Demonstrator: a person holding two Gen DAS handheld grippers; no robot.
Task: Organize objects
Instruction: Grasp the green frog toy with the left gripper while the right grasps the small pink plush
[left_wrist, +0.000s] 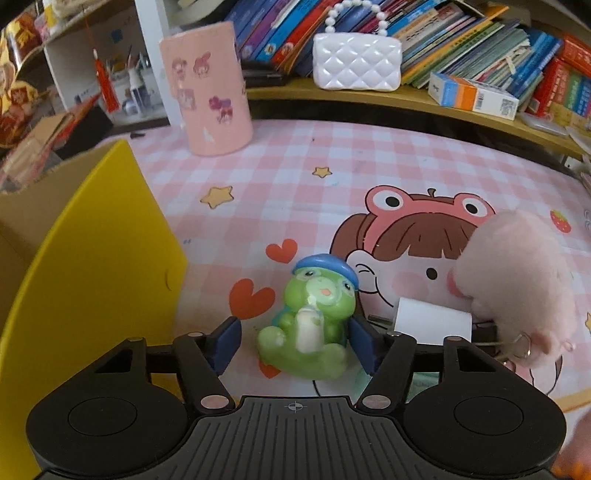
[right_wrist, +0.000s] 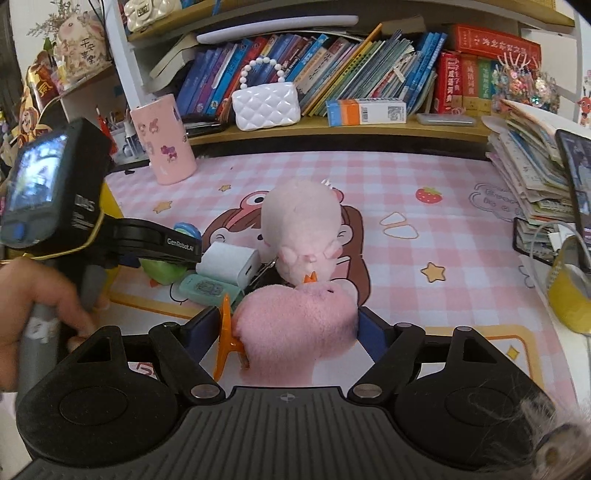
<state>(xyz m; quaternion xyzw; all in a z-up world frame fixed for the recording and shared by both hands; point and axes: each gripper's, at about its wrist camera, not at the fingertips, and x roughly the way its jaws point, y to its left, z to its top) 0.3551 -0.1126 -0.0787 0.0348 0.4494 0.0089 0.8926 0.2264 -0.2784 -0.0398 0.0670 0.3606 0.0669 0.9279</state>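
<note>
A green frog toy (left_wrist: 314, 314) with a blue cap sits upright on the pink checked mat (left_wrist: 332, 166). It is between the blue pads of my left gripper (left_wrist: 295, 343). The right pad is at its side, but a strip of mat shows between the left pad and the frog. My right gripper (right_wrist: 290, 332) is shut on a pink plush toy (right_wrist: 295, 325) with an orange foot (right_wrist: 226, 332) against the left pad. A second pink plush (right_wrist: 299, 229) with a keyring lies just beyond it, seen also as the pink plush (left_wrist: 517, 288) in the left wrist view.
An open yellow box (left_wrist: 92, 277) stands left of the frog. A white charger block (left_wrist: 432, 321) and a mint case (right_wrist: 207, 290) lie between frog and plush. A pink cylinder (left_wrist: 210, 88), a white purse (left_wrist: 356, 62) and books sit at the back. A yellow roll (right_wrist: 569, 291) and a paper stack are at the right.
</note>
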